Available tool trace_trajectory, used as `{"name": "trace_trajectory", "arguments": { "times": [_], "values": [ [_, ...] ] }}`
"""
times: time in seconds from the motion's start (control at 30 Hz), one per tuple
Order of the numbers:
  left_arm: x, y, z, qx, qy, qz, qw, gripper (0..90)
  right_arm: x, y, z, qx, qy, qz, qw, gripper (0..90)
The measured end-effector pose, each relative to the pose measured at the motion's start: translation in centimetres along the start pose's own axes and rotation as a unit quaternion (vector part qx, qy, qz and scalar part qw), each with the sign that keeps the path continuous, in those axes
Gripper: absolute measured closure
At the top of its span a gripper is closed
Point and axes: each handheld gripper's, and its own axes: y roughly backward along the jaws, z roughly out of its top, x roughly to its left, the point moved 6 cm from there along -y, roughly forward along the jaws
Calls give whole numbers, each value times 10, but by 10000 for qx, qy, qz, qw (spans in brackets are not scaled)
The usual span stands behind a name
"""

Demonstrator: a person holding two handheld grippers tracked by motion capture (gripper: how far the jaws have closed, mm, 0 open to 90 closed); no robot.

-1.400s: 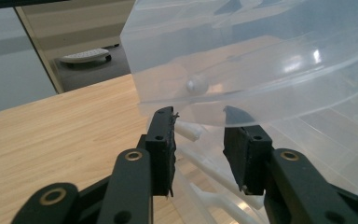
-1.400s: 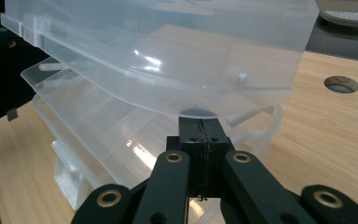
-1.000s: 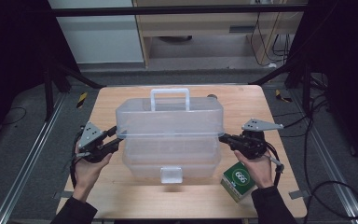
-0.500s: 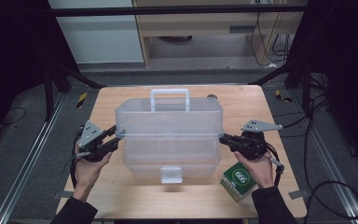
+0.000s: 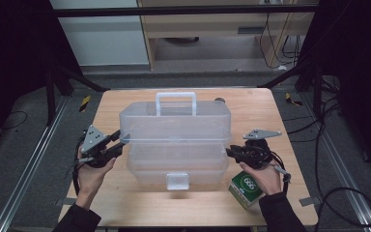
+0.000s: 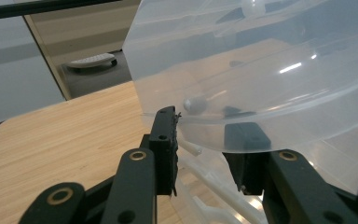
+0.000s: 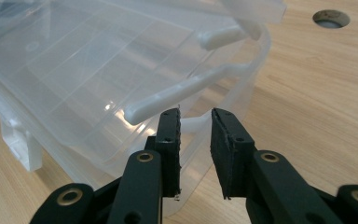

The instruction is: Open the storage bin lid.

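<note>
A clear plastic tiered box (image 5: 174, 130) with a white handle (image 5: 175, 96) stands mid-table, its upper tray raised above the lower part. My left gripper (image 5: 121, 142) is at the box's left end. In the left gripper view its jaws (image 6: 200, 149) are shut on the rim of the upper tray (image 6: 261, 70), one pad showing through the plastic. My right gripper (image 5: 231, 152) is at the box's right end. Its jaws (image 7: 196, 126) have just been opening and now stand apart, gripping nothing, just below a white hinge arm (image 7: 182, 91).
A small green carton (image 5: 245, 188) lies by the person's right wrist near the front edge of the wooden table (image 5: 290, 193). The box's front latch (image 5: 178, 181) faces the person. A round hole (image 7: 331, 18) is set in the tabletop behind the box.
From above, the box and both hands sit where they were a second ago; no shift shows.
</note>
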Motion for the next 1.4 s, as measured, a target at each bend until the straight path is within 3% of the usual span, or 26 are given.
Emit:
{"name": "trace_trajectory", "arguments": {
  "times": [0.17, 0.4, 1.1, 1.27, 1.4],
  "values": [
    [1, 0, 0, -18, 15, -16, 10000, 647, 1, -9, -5, 199, -16, 59, 9998, 741],
    [2, -1, 3, -55, 78, -10, 10000, 650, 2, -11, -6, 228, -66, 100, 9997, 773],
    [13, -12, 38, -290, 103, 184, 9994, 679, 1, -11, -6, 247, -116, 112, 9996, 780],
    [15, -16, 44, -303, 238, 206, 9990, 688, 1, -11, -6, 247, -114, 113, 9996, 780],
    [19, -20, 52, -330, 152, 311, 9989, 693, 1, -11, -6, 248, -105, 106, 9996, 780]
  ]
}}
